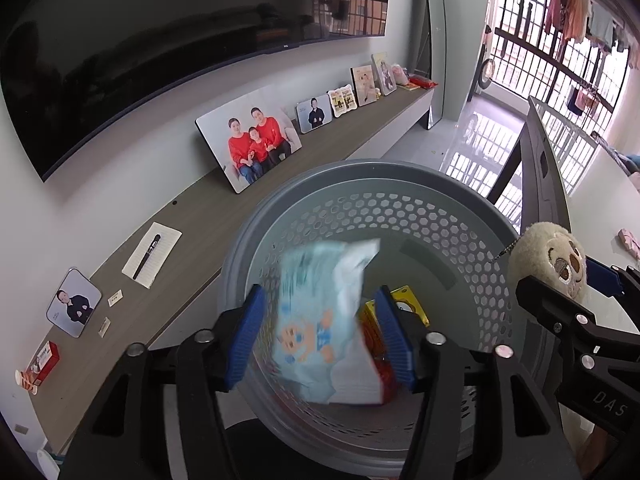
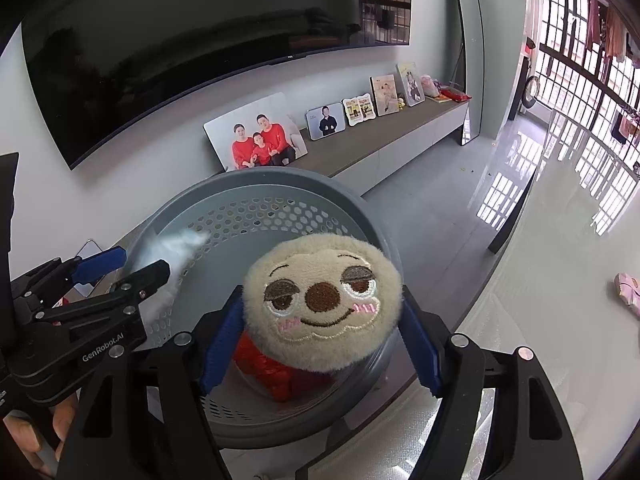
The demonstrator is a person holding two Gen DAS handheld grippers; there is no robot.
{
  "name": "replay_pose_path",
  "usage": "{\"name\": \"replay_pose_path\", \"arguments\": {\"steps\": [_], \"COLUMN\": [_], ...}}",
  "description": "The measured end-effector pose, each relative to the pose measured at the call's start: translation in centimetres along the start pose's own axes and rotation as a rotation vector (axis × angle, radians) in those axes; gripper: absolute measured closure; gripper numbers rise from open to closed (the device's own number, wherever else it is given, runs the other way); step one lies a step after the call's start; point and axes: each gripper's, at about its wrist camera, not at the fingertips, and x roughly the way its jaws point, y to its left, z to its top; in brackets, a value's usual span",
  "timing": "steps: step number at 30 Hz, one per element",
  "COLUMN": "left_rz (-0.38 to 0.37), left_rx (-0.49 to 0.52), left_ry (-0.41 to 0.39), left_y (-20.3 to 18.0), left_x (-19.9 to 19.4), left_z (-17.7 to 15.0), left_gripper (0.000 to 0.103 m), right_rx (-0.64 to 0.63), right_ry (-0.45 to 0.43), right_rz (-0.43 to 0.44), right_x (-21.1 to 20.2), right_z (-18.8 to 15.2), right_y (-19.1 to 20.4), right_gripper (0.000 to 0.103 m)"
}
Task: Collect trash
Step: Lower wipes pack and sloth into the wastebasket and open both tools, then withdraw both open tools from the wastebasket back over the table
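My left gripper (image 1: pixel 320 336) stands wide, the blurred blue packet (image 1: pixel 320 320) loose between its pads over the grey basket (image 1: pixel 400 172) (seemingly dropping); my right gripper (image 2: pixel 320 348) grips a plush sloth toy (image 2: pixel 322 306) above it; red wrappers (image 2: pixel 276 364) already lie inside; the red box (image 1: pixel 45 360) on the far shelf (image 1: pixel 208 216) may remain.

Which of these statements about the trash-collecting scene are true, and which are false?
1. The right tongs grip a plush toy. True.
2. The basket has solid walls. False: its walls are perforated with holes.
3. A light blue packet sits between the fingers of the left tongs, above the basket. True.
4. The basket holds nothing. False: red and yellow packaging lies inside.
5. The television shows a programme. False: its screen is dark.
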Motion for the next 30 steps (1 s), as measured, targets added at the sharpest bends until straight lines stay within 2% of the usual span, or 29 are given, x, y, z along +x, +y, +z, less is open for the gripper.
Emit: {"name": "replay_pose_path", "arguments": {"steps": [2, 22, 30], "left_rz": [0.002, 0.005, -0.002], "left_rx": [-0.001, 0.006, 0.017], "left_ry": [-0.003, -0.003, -0.029], "left_y": [0.0, -0.4, -1.0], "left_x": [0.0, -0.7, -2.4], "left_z": [0.0, 0.1, 0.4], "left_gripper": [0.037, 0.036, 0.034], "right_rx": [0.006, 0.034, 0.062], "right_ry": [-0.005, -0.036, -0.081], "right_rz": [0.002, 0.006, -0.007], "right_x": [0.2, -0.4, -2.4], "right_z": [0.1, 0.1, -0.1], "right_y": [-0.1, -0.8, -1.5], "right_gripper": [0.030, 0.030, 0.030]}}
